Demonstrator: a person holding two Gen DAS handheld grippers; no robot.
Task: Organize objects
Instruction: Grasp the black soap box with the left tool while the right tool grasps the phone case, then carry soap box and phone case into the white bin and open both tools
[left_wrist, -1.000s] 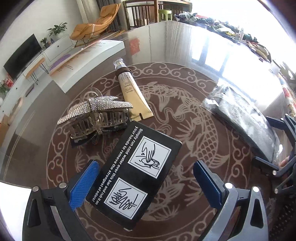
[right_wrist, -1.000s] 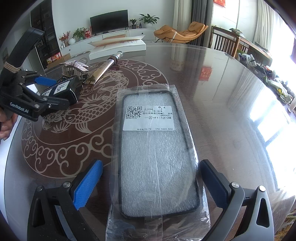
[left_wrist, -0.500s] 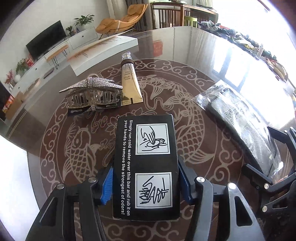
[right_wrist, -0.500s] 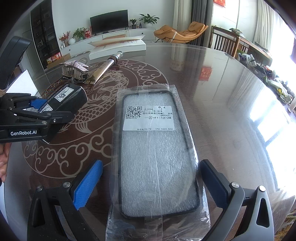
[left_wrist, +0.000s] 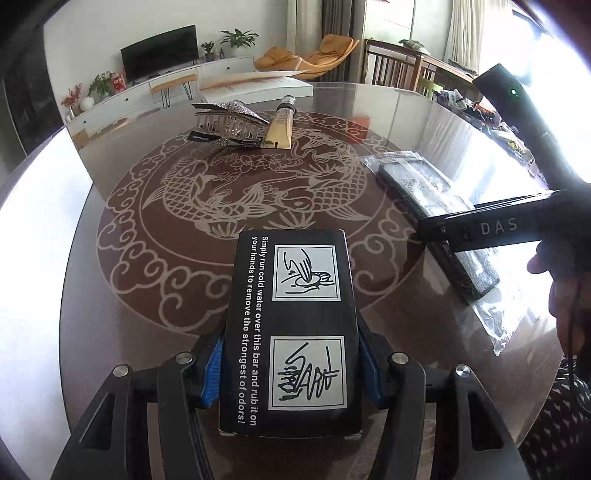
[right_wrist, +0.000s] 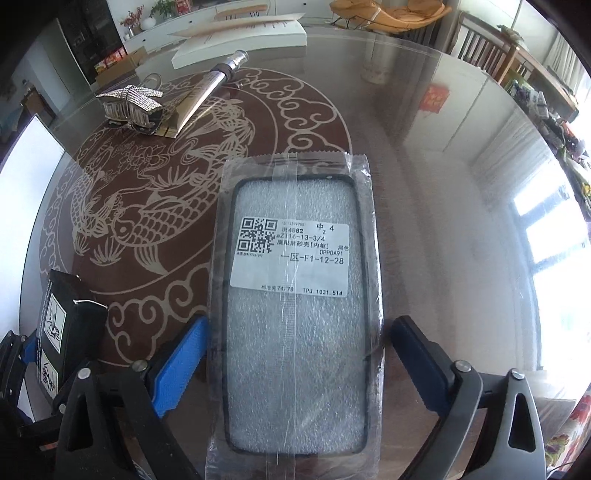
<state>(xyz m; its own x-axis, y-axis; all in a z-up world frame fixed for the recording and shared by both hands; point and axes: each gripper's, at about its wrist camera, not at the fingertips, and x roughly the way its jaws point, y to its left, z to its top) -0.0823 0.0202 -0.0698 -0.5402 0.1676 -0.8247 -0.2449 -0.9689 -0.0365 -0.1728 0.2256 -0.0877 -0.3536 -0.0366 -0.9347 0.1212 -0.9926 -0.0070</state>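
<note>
My left gripper is shut on a black box with white printed pictures and holds it over the near edge of the round glass table; the box also shows at the left of the right wrist view. My right gripper straddles a phone case in a clear bag, its blue pads close to the bag's sides; the case lies at the right of the left wrist view. A rhinestone hair claw and a gold tube lie at the far side.
A white flat box lies at the table's far edge. The table top carries a brown fish pattern. Chairs and a cluttered side table stand beyond the table to the right.
My left gripper closed on the black box and drew it back toward the near edge. My right gripper's fingers narrowed around the bagged phone case, which has come nearer.
</note>
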